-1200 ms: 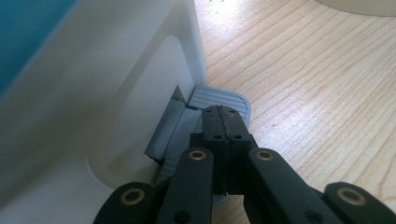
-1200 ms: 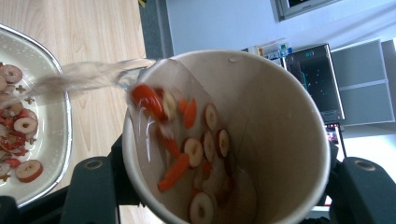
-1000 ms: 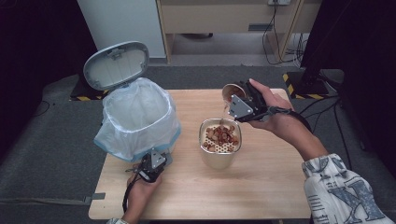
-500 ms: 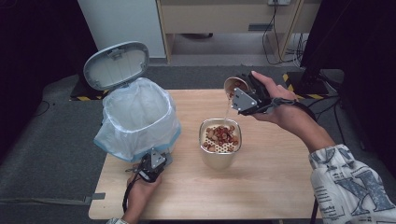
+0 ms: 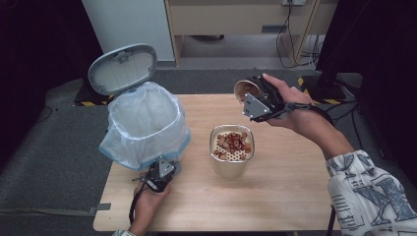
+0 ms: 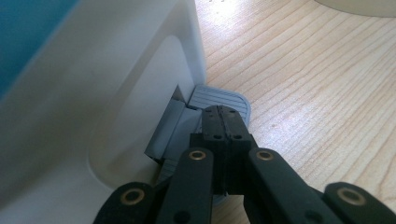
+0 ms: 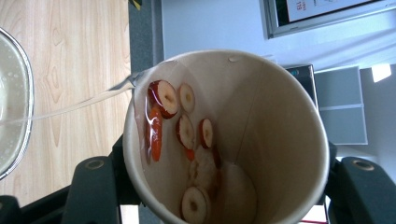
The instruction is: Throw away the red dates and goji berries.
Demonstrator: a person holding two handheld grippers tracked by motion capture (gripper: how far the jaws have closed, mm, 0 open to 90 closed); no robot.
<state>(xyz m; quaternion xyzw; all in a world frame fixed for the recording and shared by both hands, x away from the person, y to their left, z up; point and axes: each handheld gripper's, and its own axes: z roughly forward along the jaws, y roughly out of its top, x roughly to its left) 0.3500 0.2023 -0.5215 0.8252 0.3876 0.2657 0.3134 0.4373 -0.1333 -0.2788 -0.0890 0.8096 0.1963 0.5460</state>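
Observation:
My right gripper (image 5: 252, 100) (image 7: 224, 196) is shut on a paper cup (image 5: 244, 89) (image 7: 280, 140), a jaw on each side of it. The cup lies tipped on its side behind a metal pot (image 5: 232, 160) whose perforated strainer holds red date slices (image 5: 234, 142). More date slices (image 7: 166, 98) cling inside the cup, and a thin stream of liquid (image 7: 84, 105) runs from its rim towards the pot's rim (image 7: 21, 93). My left gripper (image 5: 160, 174) (image 6: 223, 122) is shut, its tips resting on the grey pedal (image 6: 219, 99) of a white bin (image 6: 116, 116).
The bin's lid (image 5: 123, 69) stands open, and a pale plastic liner (image 5: 147, 123) hangs over its rim at the table's left. The wooden table (image 5: 295, 191) has bare space on the right and at the front. A dark floor surrounds it.
My right hand has drawn the tipped cup slightly back and up, away from the pot. The left gripper has stayed on the pedal and the lid has stayed open.

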